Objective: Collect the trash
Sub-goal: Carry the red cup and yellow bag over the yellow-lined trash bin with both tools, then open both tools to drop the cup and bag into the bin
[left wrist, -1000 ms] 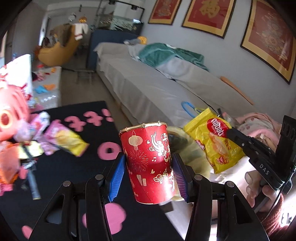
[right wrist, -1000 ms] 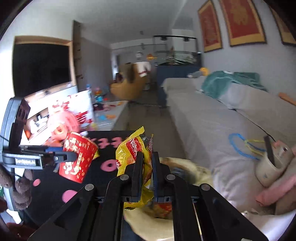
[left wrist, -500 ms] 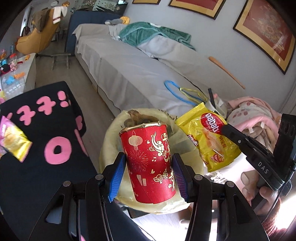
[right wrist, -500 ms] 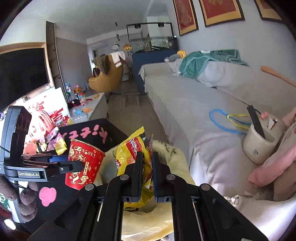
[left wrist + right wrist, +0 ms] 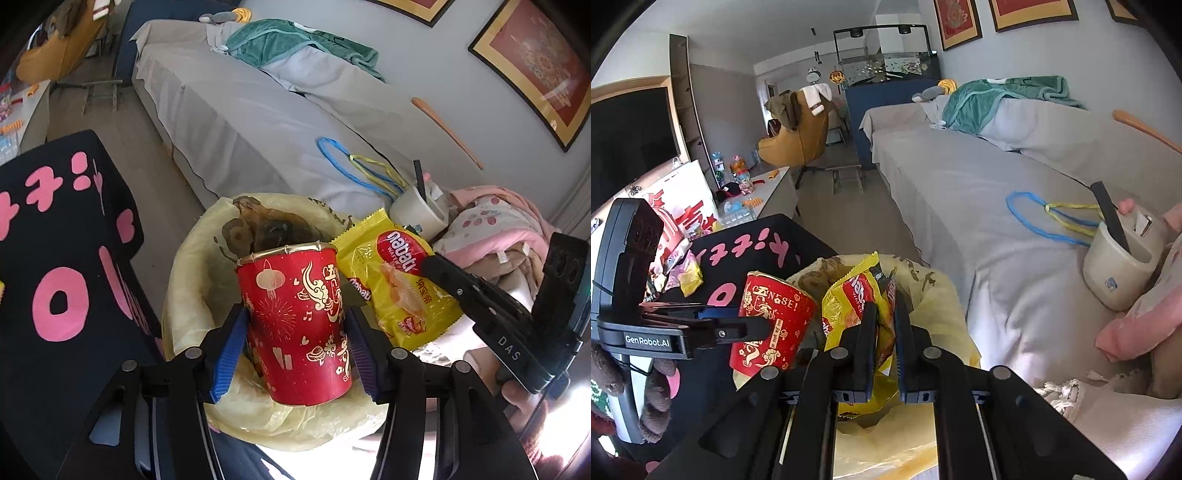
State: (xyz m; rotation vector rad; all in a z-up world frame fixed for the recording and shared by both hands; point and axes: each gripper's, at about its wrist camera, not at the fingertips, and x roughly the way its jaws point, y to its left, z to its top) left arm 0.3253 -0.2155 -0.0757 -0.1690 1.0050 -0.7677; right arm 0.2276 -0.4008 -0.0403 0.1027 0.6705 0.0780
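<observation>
My left gripper (image 5: 295, 332) is shut on a red paper cup (image 5: 299, 325) with gold patterns and holds it upright over a bin lined with a yellow bag (image 5: 192, 273). My right gripper (image 5: 885, 325) is shut on a yellow Nabati wafer packet (image 5: 857, 295) and holds it above the same bin's bag (image 5: 942, 306). The cup (image 5: 772, 325) and left gripper (image 5: 738, 325) show at the left of the right wrist view. The packet (image 5: 399, 291) and right gripper (image 5: 428, 264) show to the right of the cup in the left wrist view. Brown trash lies in the bin.
A black table with pink shapes (image 5: 55, 258) stands left of the bin, with more wrappers (image 5: 687, 273) on it. A grey sofa (image 5: 240, 118) runs behind, holding a white mug (image 5: 1119, 266), coloured cords (image 5: 354, 162) and pink cloth (image 5: 491, 229).
Both grippers have swung from over the black table towards the bin, and the cup and packet now hang over its yellow bag. Both grips are unchanged.
</observation>
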